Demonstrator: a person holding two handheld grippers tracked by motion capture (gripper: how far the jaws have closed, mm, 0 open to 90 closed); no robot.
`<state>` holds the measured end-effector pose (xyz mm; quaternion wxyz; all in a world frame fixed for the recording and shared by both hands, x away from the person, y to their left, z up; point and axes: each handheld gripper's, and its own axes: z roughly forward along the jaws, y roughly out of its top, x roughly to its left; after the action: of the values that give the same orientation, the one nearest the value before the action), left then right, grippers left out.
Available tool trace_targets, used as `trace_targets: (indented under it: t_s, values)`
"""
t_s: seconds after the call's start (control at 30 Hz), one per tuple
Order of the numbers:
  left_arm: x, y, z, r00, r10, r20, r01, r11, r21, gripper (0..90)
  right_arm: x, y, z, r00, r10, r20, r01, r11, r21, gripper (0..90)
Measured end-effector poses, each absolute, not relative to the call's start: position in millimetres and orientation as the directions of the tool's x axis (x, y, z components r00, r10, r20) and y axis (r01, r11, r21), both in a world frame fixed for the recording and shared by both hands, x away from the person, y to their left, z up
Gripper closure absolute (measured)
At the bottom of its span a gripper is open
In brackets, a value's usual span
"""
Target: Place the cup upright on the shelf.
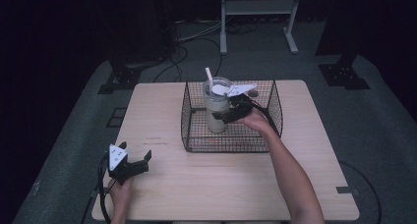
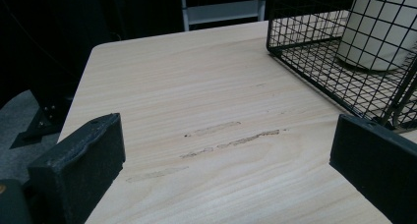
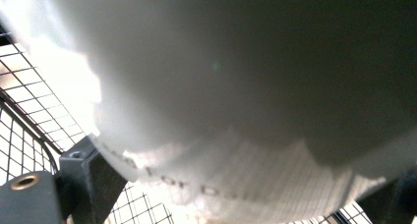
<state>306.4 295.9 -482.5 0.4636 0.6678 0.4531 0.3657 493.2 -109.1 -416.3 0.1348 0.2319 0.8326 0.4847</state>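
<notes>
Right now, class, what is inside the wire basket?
A tall pale tumbler with a lid and white straw stands in the basket. The right hand-held gripper is at its side. The tumbler's contents are hidden, and so is the mesh behind it.

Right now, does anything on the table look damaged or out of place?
Yes: pale scuff streaks mar the table between the left gripper and the wire basket. The tumbler stands upright.

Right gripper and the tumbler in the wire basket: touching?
Touching. In the right gripper view the tumbler presses against both black jaws; the high view shows the right gripper clamped around it inside the wire basket.
</notes>
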Motion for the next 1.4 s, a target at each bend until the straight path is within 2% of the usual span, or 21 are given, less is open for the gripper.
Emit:
trace_targets:
  t_s: [0.97,1.4]
  values:
    - [306,295,-483,0.327,0.942,0.079,0.262,-0.171,0.95,0.0,468,-136,-391,-0.815,0.576,0.063,0.373,0.437,0.818,8.7]
    - [306,295,-483,0.328,0.941,0.079,0.262,-0.171,0.95,0.0,451,-148,-374,-0.803,0.591,0.069,0.378,0.418,0.826,8.8]
